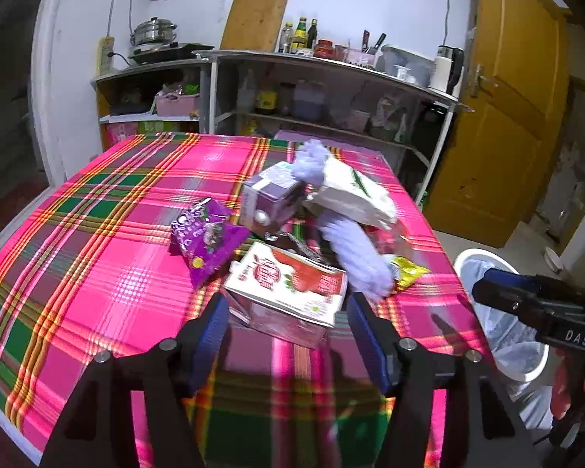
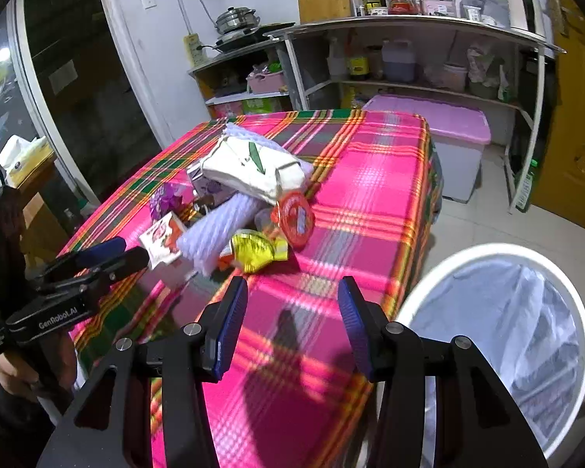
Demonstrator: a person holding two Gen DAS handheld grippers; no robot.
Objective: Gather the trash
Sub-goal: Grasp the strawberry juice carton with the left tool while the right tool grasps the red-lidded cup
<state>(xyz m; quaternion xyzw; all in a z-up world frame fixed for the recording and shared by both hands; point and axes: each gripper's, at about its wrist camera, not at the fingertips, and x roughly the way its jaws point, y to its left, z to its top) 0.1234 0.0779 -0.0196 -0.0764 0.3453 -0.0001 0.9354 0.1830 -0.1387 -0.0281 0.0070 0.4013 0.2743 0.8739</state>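
Left wrist view: left gripper (image 1: pixel 288 314) w/ jaws spread wide, blue pads either side of the red-and-white strawberry drink carton (image 1: pixel 288 286) lying flat on the pink plaid tablecloth (image 1: pixel 97 257). Pads look clear of the carton's sides, tho motion blur makes that hard to be sure. Just beyond the carton: crumpled purple snack wrapper (image 1: pixel 208 240) to the left, purple-grey box (image 1: pixel 271 199) behind, lilac foam net sleeve (image 1: pixel 355 257) to the right, w/ a yellow foil wrapper (image 1: pixel 407 275) at its near end. White paper bag w/ green print (image 1: pixel 351 195) sits farthest back. Right gripper (image 1: pixel 499 288) comes in from the right edge, over the white round bin w/ clear liner (image 1: pixel 526 366).

Right wrist view: right gripper (image 2: pixel 292 312) about half open, nothing between the pads, only tablecloth (image 2: pixel 370 179) under it. Trash pile is ahead and left; yellow foil wrapper (image 2: pixel 255 251) nearest, red round lid (image 2: pixel 294 214) beyond. Bin (image 2: pixel 499 335) is just right of the tongs, beside the table. Left gripper (image 2: pixel 132 253) is at far left, tips at the carton (image 2: pixel 162 241).
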